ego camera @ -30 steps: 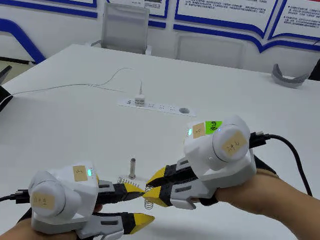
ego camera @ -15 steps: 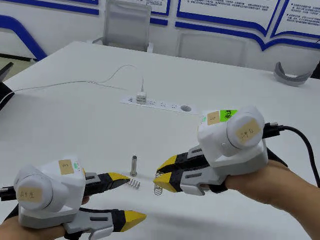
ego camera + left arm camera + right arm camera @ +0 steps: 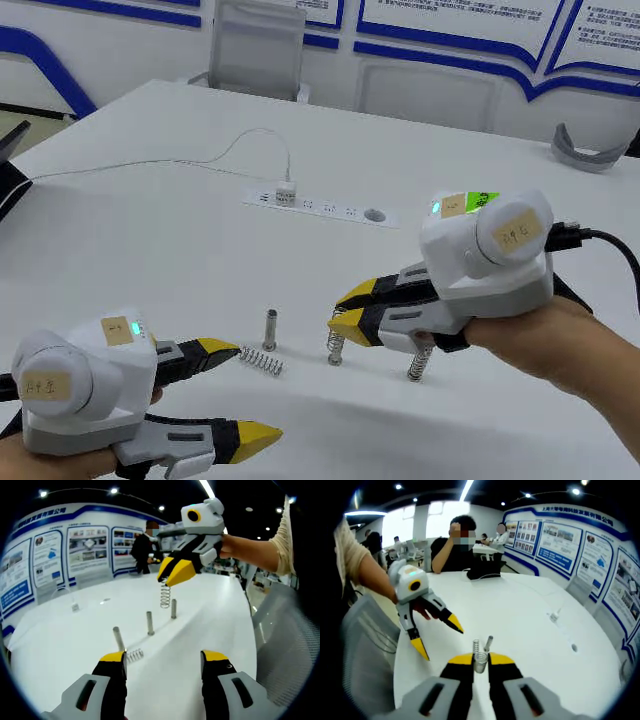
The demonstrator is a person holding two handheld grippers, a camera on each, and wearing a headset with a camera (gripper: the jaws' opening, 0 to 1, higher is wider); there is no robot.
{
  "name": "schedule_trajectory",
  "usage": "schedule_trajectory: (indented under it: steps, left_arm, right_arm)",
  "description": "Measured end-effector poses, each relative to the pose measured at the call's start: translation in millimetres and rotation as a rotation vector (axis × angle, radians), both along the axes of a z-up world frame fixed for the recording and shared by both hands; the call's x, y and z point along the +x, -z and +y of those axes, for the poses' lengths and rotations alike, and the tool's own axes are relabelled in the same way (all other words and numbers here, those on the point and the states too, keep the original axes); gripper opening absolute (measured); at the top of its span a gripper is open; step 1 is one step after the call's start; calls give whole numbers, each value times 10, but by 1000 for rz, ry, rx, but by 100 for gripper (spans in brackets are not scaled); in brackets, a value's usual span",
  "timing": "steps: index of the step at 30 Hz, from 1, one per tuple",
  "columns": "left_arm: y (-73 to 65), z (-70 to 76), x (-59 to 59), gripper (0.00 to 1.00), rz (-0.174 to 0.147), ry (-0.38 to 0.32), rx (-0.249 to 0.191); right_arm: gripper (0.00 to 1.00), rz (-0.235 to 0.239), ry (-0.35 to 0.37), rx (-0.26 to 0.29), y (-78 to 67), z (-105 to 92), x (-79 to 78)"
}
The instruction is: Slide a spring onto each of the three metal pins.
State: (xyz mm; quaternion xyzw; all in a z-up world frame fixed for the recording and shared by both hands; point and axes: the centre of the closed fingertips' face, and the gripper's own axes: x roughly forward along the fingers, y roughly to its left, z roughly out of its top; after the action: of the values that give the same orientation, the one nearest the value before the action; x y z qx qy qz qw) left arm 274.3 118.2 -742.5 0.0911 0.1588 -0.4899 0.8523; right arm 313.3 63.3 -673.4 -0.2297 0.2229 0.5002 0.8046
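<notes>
Three short metal pins stand in a row on the white table: a near pin [image 3: 270, 329] [image 3: 119, 639], a middle pin [image 3: 149, 623] and a far pin [image 3: 420, 362] [image 3: 173, 608]. My right gripper [image 3: 348, 312] [image 3: 480, 657] [image 3: 172, 575] is shut on a spring [image 3: 336, 345] [image 3: 165, 595] [image 3: 478, 655], which hangs upright from its tips close to a pin [image 3: 488, 644]; I cannot tell whether it is over one. A second spring [image 3: 260, 360] [image 3: 134, 655] lies flat beside the near pin. My left gripper [image 3: 238, 392] [image 3: 164, 655] [image 3: 440, 642] is open and empty, just short of that lying spring.
A white power strip [image 3: 315, 208] with a plugged-in cable lies further back on the table. A grey headband-like object [image 3: 590, 155] rests at the far right. A chair [image 3: 255, 50] stands behind the table. People [image 3: 455, 540] sit at another table in the background.
My right gripper has carried the spring to the right, away from the near pin. The left gripper has drawn back toward the lower left, leaving a spring lying on the table.
</notes>
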Motion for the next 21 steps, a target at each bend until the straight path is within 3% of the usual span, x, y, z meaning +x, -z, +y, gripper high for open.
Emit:
schedule_trajectory:
  steps: [9, 21]
  left_arm:
    - [23, 8, -1, 63, 8, -6, 1]
    - [59, 24, -22, 63, 22, -12, 5]
  right_arm:
    - [12, -25, 63, 1, 9, -80, 217]
    - [12, -9, 118, 9, 125, -120, 422]
